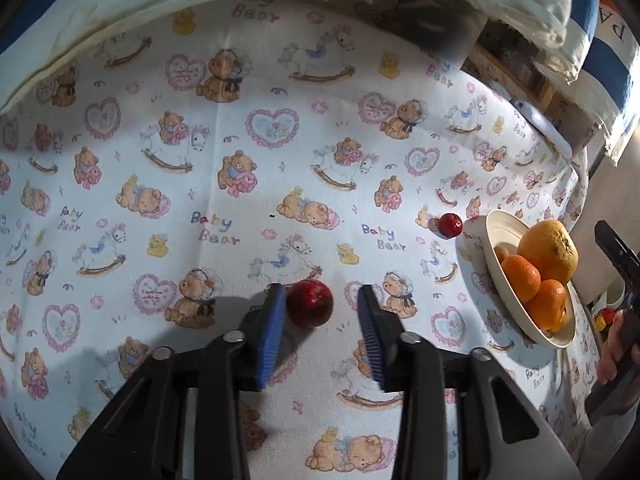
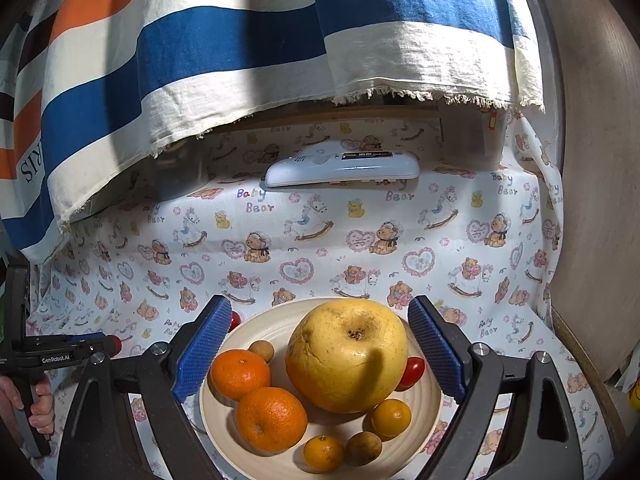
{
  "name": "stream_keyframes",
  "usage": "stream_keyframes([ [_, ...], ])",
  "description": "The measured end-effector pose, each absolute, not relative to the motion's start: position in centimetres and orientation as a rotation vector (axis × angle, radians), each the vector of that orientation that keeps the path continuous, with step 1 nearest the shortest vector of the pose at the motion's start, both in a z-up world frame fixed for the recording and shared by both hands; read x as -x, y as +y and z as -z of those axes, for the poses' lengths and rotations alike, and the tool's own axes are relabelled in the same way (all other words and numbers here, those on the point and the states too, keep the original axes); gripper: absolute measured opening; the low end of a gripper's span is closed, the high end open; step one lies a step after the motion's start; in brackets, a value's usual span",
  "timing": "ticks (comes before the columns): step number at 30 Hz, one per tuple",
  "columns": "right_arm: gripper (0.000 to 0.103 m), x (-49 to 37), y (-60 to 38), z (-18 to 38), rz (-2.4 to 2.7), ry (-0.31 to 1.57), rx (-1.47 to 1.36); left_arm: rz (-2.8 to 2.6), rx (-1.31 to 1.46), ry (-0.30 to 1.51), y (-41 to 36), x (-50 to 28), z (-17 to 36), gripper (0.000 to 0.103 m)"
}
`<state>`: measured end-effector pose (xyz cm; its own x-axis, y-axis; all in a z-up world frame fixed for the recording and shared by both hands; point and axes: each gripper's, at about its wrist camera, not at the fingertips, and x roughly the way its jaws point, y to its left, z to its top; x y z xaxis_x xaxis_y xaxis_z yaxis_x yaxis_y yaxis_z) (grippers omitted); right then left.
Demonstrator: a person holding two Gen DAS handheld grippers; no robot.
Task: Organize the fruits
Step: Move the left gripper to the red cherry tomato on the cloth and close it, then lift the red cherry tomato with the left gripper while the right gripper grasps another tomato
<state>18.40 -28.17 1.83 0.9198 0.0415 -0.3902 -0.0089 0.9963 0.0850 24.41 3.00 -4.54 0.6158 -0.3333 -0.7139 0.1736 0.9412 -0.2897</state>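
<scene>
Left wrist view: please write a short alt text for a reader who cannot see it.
The open left gripper brackets a dark red fruit on a bear-print cloth, jaws not yet closed. A smaller red fruit lies farther right, near a cream bowl of oranges.

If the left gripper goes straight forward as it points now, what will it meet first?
Most likely the dark red round fruit, lying on the bear-print cloth between the open fingers of the left gripper, nearer the left finger. Depth is uncertain.
</scene>
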Motion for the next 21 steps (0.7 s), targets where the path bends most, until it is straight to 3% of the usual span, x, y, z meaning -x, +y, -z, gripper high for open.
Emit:
stream_keyframes([
  [2, 0.091, -18.4, -28.1, -1.8, -0.028, 0.405, -0.075, 0.292, 0.200, 0.868, 3.0, -24.5, 4.6, 0.025],
  [13, 0.091, -18.7, -27.8, -1.5, -0.026, 0.415, -0.060, 0.266, 0.135, 0.887, 1.8, -24.8, 5.1, 0.025],
  [21, 0.091, -18.4, -27.6, -1.6, -0.034, 0.397, -0.048, 0.251, 0.127, 0.790, 2.2, -23.3, 3.8, 0.024],
])
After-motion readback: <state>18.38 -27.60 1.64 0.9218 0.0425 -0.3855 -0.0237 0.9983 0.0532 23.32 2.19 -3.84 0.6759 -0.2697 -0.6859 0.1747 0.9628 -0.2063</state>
